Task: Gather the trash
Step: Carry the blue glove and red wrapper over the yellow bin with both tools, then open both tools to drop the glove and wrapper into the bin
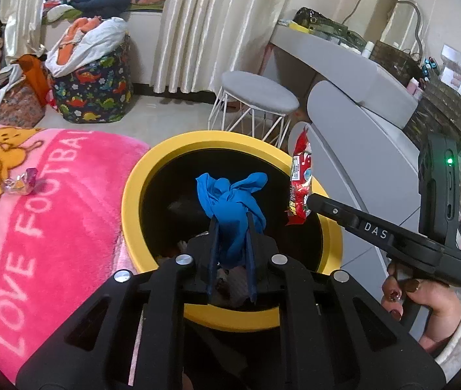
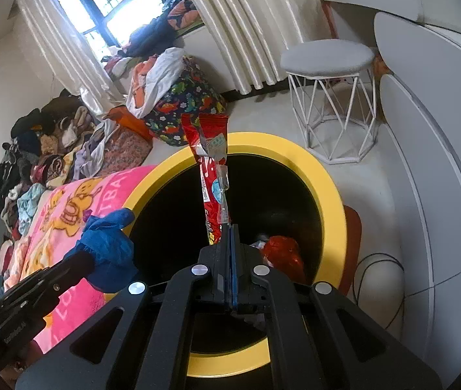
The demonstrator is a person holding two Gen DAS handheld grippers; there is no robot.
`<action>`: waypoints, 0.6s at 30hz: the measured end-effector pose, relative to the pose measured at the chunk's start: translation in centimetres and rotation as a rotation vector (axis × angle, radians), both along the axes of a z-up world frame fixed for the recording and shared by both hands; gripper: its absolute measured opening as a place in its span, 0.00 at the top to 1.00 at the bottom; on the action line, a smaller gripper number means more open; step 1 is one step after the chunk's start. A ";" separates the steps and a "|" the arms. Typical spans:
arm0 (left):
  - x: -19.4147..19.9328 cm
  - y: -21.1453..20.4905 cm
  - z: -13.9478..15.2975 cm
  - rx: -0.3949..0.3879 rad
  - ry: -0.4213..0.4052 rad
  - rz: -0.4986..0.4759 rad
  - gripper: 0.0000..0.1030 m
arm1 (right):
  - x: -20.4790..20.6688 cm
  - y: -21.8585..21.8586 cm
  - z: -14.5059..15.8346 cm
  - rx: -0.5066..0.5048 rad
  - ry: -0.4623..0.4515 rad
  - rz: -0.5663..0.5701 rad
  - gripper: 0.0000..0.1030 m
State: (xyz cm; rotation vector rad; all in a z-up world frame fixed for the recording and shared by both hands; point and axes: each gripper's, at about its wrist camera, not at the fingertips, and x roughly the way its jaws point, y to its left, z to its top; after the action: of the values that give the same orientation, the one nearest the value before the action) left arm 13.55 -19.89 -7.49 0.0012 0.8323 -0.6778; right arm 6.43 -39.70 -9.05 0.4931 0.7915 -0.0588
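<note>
left gripper (image 1: 232, 224) pinching a crumpled blue glove (image 1: 230, 195) between its fingers, held over the open mouth of the yellow bin (image 1: 133, 191). right gripper (image 2: 233, 227) fingers pressed together on the bottom end of a red wrapper (image 2: 212, 169), which stands up above the same bin, with more trash (image 2: 280, 250) inside. small candy wrapper (image 1: 22, 182) lies on the pink blanket (image 1: 51, 211) beside the bin; stool (image 1: 259, 92) behind.

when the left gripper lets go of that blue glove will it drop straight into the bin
Probably. The blue glove looks limp and crumpled, so it should fall softly, not bounce. It hangs over the yellow bin opening. Being light, it might cling to the left gripper.
</note>
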 end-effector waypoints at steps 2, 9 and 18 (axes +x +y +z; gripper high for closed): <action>0.2 -0.3 -0.2 0.001 0.004 -0.006 0.92 | 0.0 -0.2 -0.2 0.005 0.005 -0.004 0.99; 0.6 -1.3 -0.7 0.009 0.020 -0.024 0.92 | 0.2 -0.8 -0.5 0.017 0.016 -0.016 0.99; 1.3 -1.3 -0.8 0.002 0.026 -0.018 0.70 | 0.1 -1.2 -0.6 0.016 0.016 -0.022 0.91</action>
State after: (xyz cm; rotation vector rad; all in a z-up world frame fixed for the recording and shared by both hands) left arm 14.82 -21.21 -8.31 0.0018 0.8584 -0.6951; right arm 6.54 -40.86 -9.69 0.5169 0.8033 -0.0768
